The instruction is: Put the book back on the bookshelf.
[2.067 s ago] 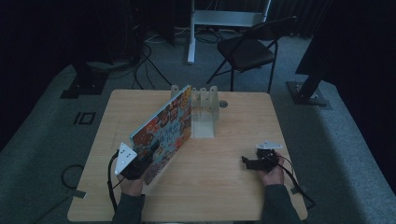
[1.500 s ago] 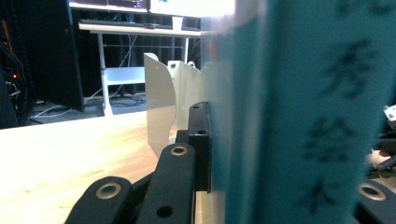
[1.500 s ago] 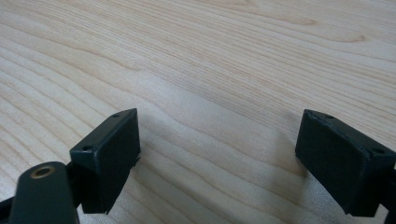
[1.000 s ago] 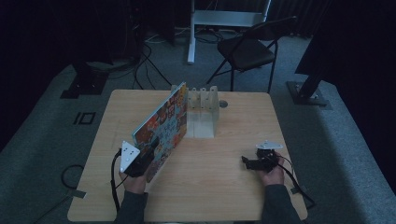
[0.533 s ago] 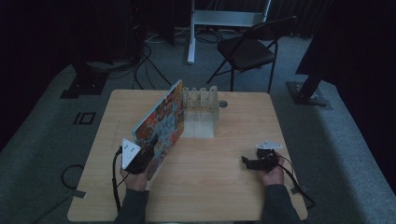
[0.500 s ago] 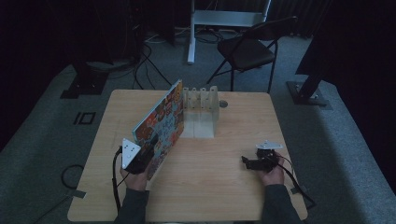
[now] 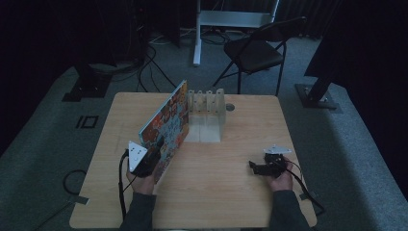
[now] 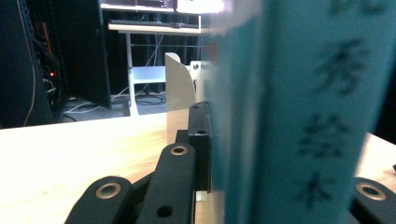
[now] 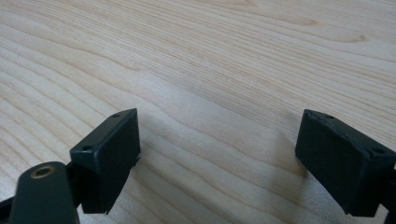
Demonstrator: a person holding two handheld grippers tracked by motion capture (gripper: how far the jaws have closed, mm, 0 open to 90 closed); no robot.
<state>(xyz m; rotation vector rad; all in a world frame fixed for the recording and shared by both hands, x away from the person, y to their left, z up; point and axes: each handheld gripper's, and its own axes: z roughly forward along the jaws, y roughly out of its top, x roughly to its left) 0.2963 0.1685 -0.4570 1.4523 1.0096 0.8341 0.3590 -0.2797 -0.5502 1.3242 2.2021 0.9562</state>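
**Picture book on its way to the rack**

We hold a colourful picture book [image 7: 166,126] on edge, tilted, with our left gripper [image 7: 144,161] clamped on its near lower corner; in the left gripper view the jaws press on the book's teal spine [image 8: 299,116]. The book's far end sits just beside the white slotted book rack [image 7: 208,114] at the back of the wooden table [image 7: 231,197], but we judge it not yet seated in a slot. Standing it upright and sliding it in is what is left. Our right gripper [image 7: 263,167] rests idle on the table, well apart, its jaws spread wide with nothing between them.
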